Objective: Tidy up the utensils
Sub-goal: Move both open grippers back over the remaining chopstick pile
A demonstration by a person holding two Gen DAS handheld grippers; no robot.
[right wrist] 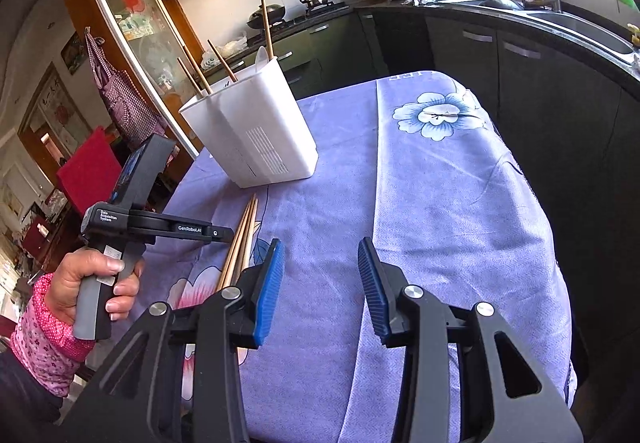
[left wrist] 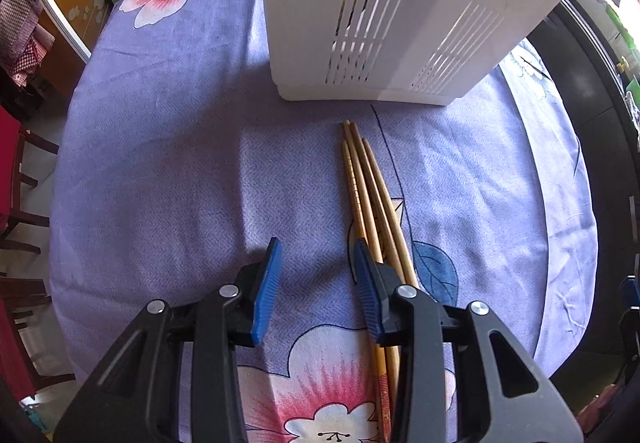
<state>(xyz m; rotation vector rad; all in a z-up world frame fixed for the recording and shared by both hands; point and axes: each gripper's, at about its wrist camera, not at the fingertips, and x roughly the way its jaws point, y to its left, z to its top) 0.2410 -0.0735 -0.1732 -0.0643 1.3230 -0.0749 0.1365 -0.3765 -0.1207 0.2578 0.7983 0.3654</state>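
the left gripper [left wrist: 316, 263] hangs low over the desk [left wrist: 160, 163] with its blue fingers [left wrist: 267, 289] spread wide and nothing between them. a bundle of wooden chopsticks [left wrist: 368, 195] lies flat on the purple flowered cloth [left wrist: 180, 103], their narrow tips aimed at the white holder [left wrist: 380, 23] and stopping just short of its base. the thick ends run under the right-hand finger of this gripper, so the bundle sits beside the gap between the fingers, not inside it; whether that finger touches the sticks cannot be told.

the right gripper [right wrist: 320, 263] is also wide open and holds nothing, with bare cloth [right wrist: 440, 203] between its fingers [right wrist: 269, 291]. from this side the chopsticks on the desk [right wrist: 244, 235] lie to the left of the fingers. the white holder [right wrist: 256, 131] stands upright near the far left edge of the desk [right wrist: 520, 147], with several chopsticks [right wrist: 267, 27] leaning out of its open top and a pale utensil [right wrist: 262, 57] showing behind them. the person's left hand [right wrist: 92, 283] grips the handle of the left gripper's body [right wrist: 132, 219] at the left of the view.
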